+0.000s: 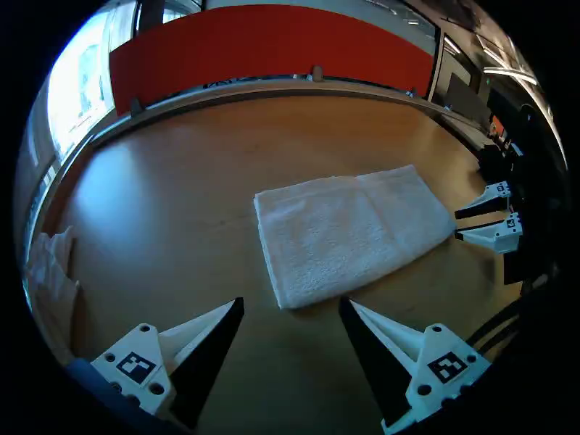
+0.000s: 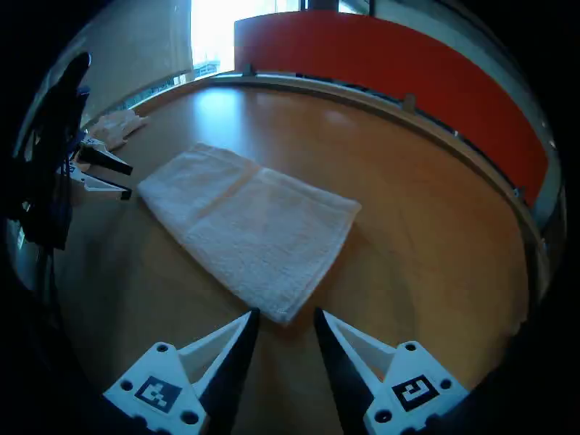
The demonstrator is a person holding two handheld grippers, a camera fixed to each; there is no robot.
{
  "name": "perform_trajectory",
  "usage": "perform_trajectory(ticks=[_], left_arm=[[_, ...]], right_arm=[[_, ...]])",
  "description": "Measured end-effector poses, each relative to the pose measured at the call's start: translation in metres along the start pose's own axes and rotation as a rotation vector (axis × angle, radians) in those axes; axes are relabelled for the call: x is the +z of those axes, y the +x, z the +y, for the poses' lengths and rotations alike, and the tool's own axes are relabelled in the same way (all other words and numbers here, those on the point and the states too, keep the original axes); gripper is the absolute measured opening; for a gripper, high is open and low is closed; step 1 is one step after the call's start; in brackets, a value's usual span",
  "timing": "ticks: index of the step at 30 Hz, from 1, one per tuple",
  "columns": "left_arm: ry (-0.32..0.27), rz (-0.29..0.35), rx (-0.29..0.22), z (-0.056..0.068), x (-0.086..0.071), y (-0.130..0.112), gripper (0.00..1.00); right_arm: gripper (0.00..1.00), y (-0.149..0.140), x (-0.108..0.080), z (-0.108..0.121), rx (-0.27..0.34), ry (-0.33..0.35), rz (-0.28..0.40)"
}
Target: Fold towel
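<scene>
My left gripper and right gripper hover released, empty, at corners of the folded towel, ready to pinch

Office-type workspace, not a home. Large wood-top desk with a curved far edge. Red divider panel stands along that edge, held in small metal brackets, typical of a shared office desk. Big bright window on one side, blown out. Long strip lights on the ceiling. Dark equipment at the desk end, too dim to identify. Plain pale wall next to the window.
</scene>
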State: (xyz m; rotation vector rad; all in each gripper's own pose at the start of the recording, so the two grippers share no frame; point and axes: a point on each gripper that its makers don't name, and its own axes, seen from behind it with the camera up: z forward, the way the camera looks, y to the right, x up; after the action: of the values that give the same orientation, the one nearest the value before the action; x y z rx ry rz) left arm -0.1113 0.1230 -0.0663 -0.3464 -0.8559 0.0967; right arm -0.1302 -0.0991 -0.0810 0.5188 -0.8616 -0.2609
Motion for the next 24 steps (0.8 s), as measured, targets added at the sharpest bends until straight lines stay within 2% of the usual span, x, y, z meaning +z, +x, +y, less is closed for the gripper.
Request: perform_trajectory(ticks=[7,11,15,24], left_arm=[[0.046,0.012,-0.031,-0.011,-0.015,-0.007,0.97],[0.072,0.015,-0.061,-0.015,-0.025,-0.015,0.97],[0.090,0.012,-0.092,-0.019,-0.033,-0.024,0.97],[0.127,0.006,-0.133,-0.027,-0.048,-0.038,0.97]], right_arm=[[0.38,-0.001,0.005,-0.002,-0.034,0.036,-0.011],[0.35,-0.004,0.006,-0.004,-0.053,0.052,-0.022],[0.23,-0.004,0.006,-0.008,-0.059,0.073,-0.025],[0.09,-0.003,0.006,-0.006,-0.080,0.079,-0.020]])
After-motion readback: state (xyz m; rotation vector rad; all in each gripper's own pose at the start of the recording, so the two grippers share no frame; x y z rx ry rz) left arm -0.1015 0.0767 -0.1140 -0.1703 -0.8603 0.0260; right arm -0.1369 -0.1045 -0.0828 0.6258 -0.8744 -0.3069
